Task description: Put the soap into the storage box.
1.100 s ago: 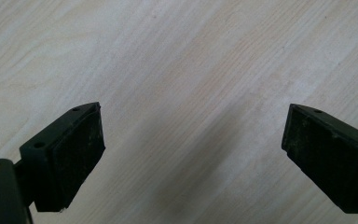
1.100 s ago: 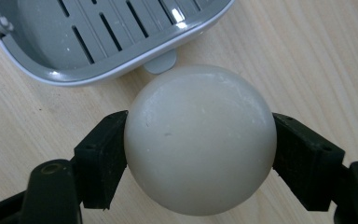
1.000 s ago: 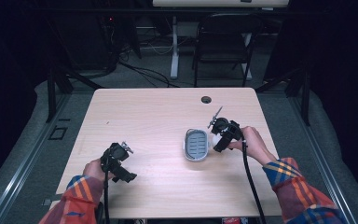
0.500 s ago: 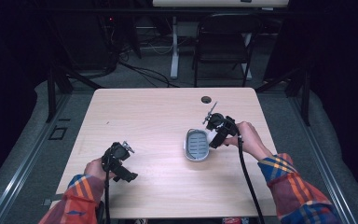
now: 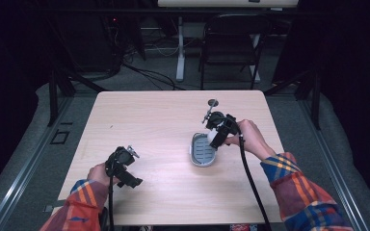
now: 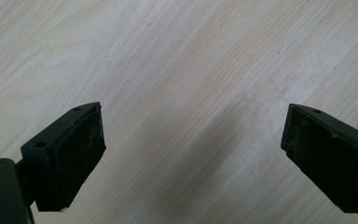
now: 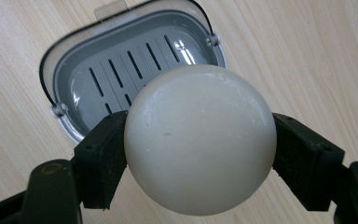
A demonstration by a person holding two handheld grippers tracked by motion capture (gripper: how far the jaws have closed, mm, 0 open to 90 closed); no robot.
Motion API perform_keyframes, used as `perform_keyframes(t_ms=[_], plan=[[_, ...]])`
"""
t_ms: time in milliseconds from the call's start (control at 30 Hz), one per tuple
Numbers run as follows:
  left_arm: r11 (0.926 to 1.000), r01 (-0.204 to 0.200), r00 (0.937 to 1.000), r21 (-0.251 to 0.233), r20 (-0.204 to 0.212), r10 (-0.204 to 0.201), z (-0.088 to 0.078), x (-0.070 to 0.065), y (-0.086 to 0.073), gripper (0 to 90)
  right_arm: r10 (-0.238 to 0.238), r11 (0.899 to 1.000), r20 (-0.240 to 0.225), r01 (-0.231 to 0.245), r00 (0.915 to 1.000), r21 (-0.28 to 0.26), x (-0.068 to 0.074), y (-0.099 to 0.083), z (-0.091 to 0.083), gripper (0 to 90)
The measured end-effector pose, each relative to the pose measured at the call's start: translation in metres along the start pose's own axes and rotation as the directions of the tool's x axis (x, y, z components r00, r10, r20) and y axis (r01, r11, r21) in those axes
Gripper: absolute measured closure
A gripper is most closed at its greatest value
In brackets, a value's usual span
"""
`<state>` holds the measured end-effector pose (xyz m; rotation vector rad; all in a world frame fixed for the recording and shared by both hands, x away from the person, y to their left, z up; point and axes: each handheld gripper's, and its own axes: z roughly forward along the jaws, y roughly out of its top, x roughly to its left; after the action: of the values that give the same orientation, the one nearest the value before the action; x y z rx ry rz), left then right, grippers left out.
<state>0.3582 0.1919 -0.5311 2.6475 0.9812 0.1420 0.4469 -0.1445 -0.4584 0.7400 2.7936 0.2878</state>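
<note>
The right gripper (image 5: 213, 137) has lifted and edged toward the far side of the table since a second ago, so it now hangs over the far end of the soap dish (image 5: 203, 150) rather than beside its right rim. Its jaws are clamped on a round white bar of soap (image 7: 200, 139), one pad pressed against each flank. In the right gripper view the soap sits between the jaws, above the grey slotted tray of the soap dish (image 7: 121, 70), and clear of it. The soap hides the near part of the dish.

The left gripper (image 5: 123, 163) has kept its place near the table's front left, jaws spread wide with bare wooden table (image 6: 182, 60) between them.

A small dark round object (image 5: 213, 102) lies near the far edge; what it is cannot be made out.
</note>
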Motion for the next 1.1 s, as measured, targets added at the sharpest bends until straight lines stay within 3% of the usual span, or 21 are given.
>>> perform_keyframes(t_ms=[367,600,1100], plan=[[1.0000,-0.001,1.0000,0.000,0.000,0.001,0.000,0.000,0.000,6.2,-0.036,0.999,-0.005,0.036,0.9993,0.006,0.008,0.022,0.002,23.7],[1.0000,-0.002,1.0000,0.003,-0.002,0.002,0.000,0.000,0.000,6.4,-0.063,0.997,-0.019,0.064,0.9978,0.046,0.017,0.034,0.013,23.7],[1.0000,-0.007,1.0000,0.007,-0.005,0.007,0.000,0.000,0.000,6.7,-0.073,0.994,-0.046,0.076,0.9963,0.081,0.027,0.038,0.039,23.7]])
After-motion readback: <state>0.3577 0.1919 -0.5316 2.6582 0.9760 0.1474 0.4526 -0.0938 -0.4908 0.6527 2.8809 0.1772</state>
